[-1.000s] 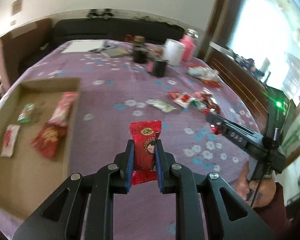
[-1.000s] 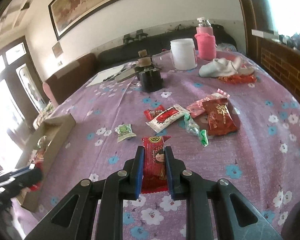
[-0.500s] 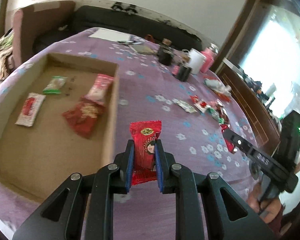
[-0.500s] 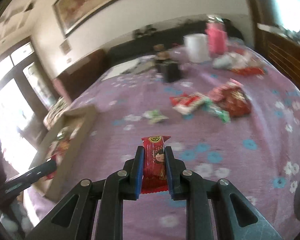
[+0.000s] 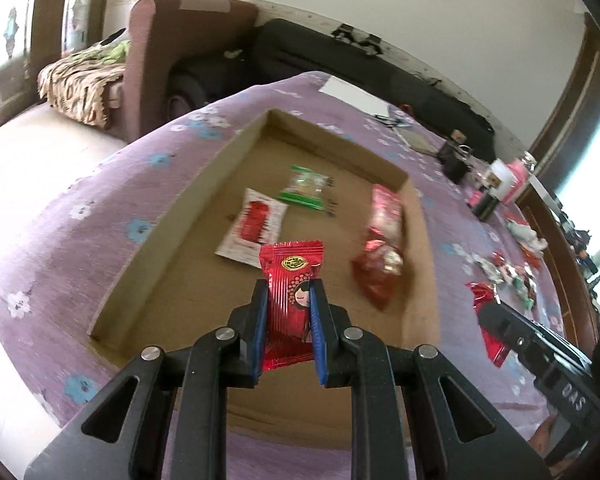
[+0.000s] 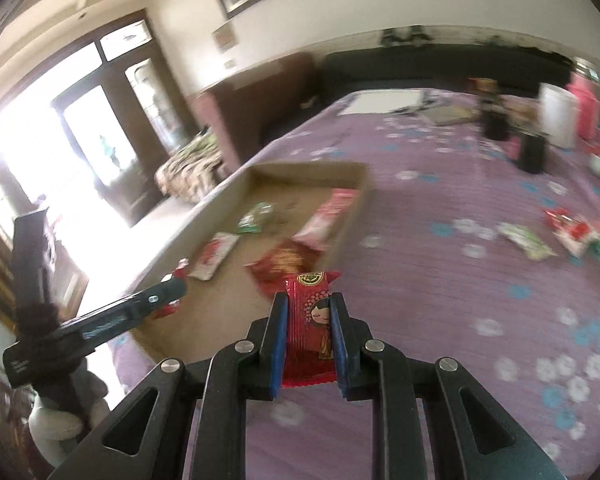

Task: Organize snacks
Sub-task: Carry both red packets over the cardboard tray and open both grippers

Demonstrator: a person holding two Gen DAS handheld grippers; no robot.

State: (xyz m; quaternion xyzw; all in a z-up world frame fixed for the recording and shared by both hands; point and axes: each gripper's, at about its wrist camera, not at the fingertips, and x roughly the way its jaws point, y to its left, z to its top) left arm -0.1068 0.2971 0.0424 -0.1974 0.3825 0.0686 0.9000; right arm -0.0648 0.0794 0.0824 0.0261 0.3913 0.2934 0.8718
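Two red packets are being gripped, one in each hand-held gripper. The left hand-held gripper is pinching its red packet between nearly closed blue pads, the packet standing upright with its top sticking out beyond the fingertips. This hand-held gripper is hanging over the near part of the cardboard tray, which is sitting on the purple flowered table near its left edge. Four snacks are lying in the tray: a white-and-red packet, a green packet, a pink packet and a red bag, all beyond the held packet.

The right hand-held gripper is clamping the second red packet the same way, upright between pads that are almost together. It is hovering above the table just right of the tray, outside its right wall. In the right wrist view the left hand-held gripper is showing at the left, reaching over the tray's near end. More loose snacks are lying toward the table's right edge, well apart from both hand-held grippers.
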